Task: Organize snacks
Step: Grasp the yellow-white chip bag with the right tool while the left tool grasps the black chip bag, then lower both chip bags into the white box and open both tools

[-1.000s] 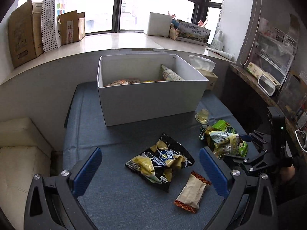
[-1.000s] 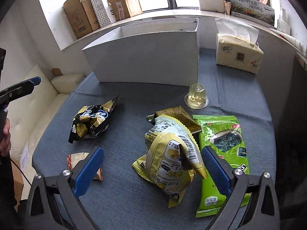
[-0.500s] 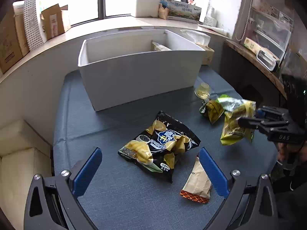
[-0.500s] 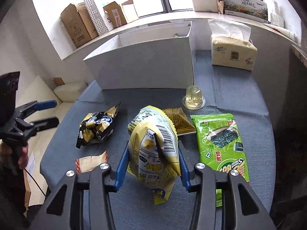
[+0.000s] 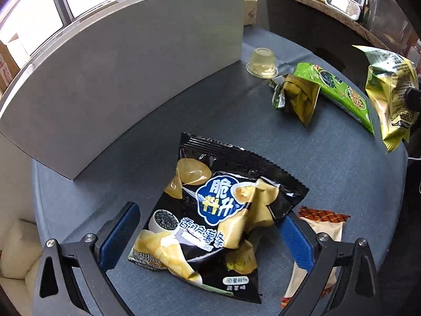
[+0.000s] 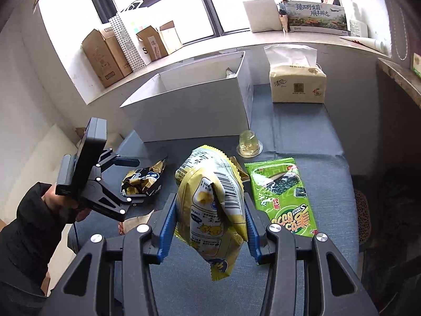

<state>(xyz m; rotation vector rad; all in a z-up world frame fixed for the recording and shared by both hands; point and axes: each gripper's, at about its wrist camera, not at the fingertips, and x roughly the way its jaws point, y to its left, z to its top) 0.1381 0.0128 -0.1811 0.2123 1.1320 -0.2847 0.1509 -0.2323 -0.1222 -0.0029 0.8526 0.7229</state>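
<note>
Covering most of both views, the blue-grey table (image 5: 329, 163) carries every item. Next in size, the white box (image 6: 194, 108) stands at the far side, open at the top; a packet tip shows inside at its right end, though the contents are otherwise hidden from both cameras. A tissue pack (image 6: 297, 84) sits to the right of the box.

The right gripper (image 6: 209, 226) has just been closing, and its blue pads now clamp the yellow snack bag (image 6: 210, 205), which hangs clear of the table. The left gripper (image 5: 208, 239) points steeply down with its jaws spread wide on either side of the black chip bag (image 5: 218, 210); the pads appear just clear of the bag, which lies flat on the table.

The green seaweed packet (image 6: 281, 197) lies flat to the right of the yellow snack bag. A beige packet (image 5: 321, 237) with orange ends lies just beside the left gripper's right finger. A small olive packet (image 5: 300, 97) rests near the clear jelly cup (image 5: 261, 62), which stands close to the box corner.
</note>
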